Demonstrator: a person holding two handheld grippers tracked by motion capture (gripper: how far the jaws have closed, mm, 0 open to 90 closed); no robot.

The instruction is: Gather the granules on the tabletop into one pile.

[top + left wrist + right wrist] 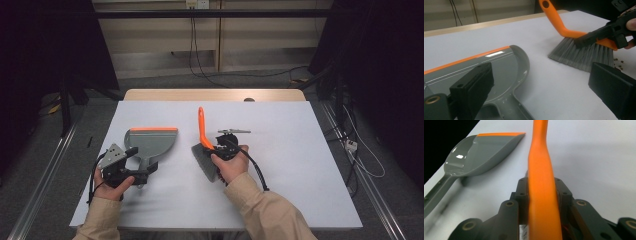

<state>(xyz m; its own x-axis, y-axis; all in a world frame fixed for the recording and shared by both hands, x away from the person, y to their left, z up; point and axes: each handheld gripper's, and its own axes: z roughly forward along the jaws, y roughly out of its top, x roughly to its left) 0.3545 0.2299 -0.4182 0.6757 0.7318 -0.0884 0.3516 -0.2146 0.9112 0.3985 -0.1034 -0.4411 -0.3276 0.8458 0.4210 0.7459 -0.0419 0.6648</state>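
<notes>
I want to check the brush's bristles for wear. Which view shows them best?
The left gripper view: the brush shows its grey bristles spread, side-on and close. The high view shows them small, beside the right gripper. The right gripper view shows mostly the orange handle between the jaws.

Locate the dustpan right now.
In the high view the dustpan lies flat on the table's left half, beside the brush, its handle at the left gripper.
</notes>
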